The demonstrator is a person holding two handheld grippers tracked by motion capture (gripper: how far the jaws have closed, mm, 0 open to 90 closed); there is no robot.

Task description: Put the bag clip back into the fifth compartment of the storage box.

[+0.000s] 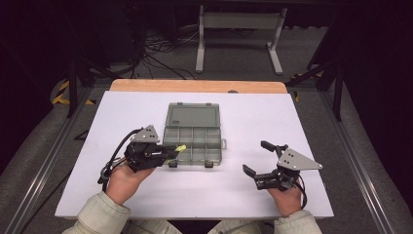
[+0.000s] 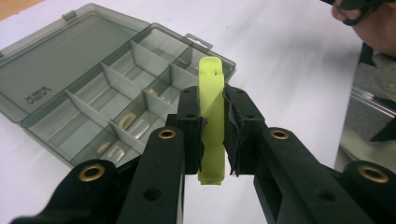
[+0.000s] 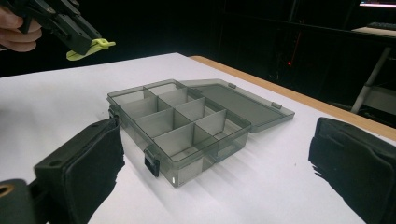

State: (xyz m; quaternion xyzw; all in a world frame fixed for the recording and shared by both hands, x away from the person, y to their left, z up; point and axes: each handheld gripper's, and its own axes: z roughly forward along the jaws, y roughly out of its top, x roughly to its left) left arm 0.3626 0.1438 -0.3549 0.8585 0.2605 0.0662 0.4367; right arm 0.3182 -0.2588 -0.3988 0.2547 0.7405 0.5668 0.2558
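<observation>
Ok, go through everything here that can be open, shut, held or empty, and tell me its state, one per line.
Organizer box: lid swung fully open, lying flat on the table behind the tray.
Yellow-green clip: clamped between the jaws, held above the table near the box.
Left gripper: shut on the clip.
Right gripper: open, holding nothing.

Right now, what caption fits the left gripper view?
Left tongs grip a yellow-green clip above an open compartment box.
</observation>
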